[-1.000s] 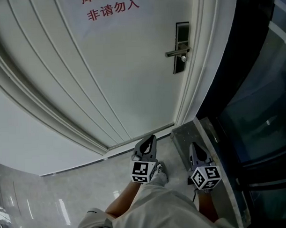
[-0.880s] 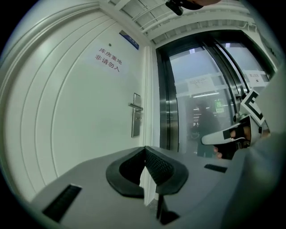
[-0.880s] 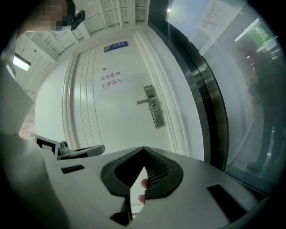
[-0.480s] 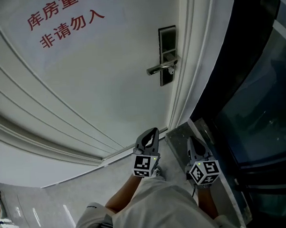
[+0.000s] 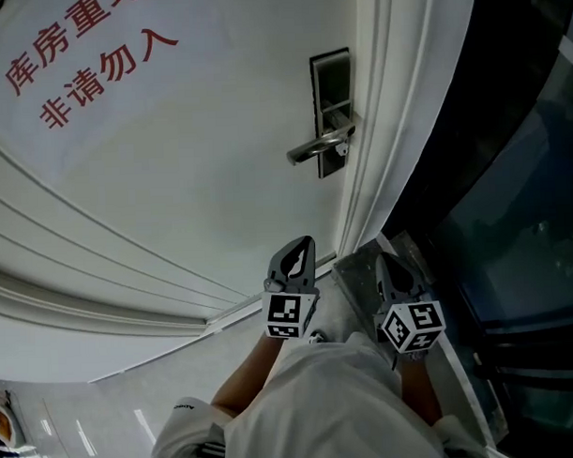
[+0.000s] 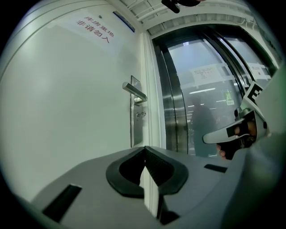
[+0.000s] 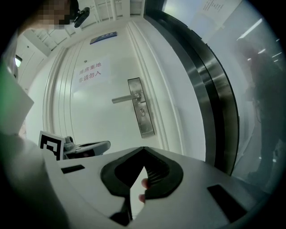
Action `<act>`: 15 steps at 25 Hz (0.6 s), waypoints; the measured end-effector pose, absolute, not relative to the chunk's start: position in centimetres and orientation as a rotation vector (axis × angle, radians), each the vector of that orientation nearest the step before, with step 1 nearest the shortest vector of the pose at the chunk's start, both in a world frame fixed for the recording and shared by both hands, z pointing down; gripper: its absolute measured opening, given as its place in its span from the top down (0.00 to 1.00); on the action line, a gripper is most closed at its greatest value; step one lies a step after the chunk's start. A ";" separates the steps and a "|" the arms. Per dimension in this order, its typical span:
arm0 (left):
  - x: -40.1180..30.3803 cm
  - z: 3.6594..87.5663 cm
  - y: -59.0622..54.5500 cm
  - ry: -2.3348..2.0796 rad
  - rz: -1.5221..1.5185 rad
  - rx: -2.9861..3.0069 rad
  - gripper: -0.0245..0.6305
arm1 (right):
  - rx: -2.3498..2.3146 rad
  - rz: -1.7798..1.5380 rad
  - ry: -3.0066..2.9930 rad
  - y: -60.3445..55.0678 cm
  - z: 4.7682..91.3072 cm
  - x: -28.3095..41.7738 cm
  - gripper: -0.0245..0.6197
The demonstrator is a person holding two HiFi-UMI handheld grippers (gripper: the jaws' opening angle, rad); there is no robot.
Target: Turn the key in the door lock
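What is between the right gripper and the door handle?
Nothing is in the way. In the right gripper view, only bare white door shows between the right gripper and the door handle.

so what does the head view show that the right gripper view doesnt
Only the head view: the pale floor, and the right gripper seen from outside with its marker cube. Only the right gripper view: a blue plate above the door, and that gripper's own jaws close up, shut. Both: the white door, its lever handle, the lock plate, the red lettering and the left gripper.
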State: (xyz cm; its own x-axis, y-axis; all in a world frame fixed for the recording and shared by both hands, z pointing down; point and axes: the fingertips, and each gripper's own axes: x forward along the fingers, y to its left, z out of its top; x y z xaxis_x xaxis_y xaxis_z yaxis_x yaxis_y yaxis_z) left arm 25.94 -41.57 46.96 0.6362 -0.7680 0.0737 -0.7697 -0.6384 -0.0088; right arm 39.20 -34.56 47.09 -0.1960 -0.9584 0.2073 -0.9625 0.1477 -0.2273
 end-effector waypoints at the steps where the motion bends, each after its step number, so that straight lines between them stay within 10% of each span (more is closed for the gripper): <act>1: 25.7 46.8 -41.8 -1.341 0.100 2.811 0.95 | 1.969 0.471 -2.369 -35.1 47.1 39.2 0.98; 15: 22.5 43.6 -45.2 -1.662 0.057 2.687 0.95 | 1.587 -0.167 -2.287 -46.5 42.6 38.2 0.98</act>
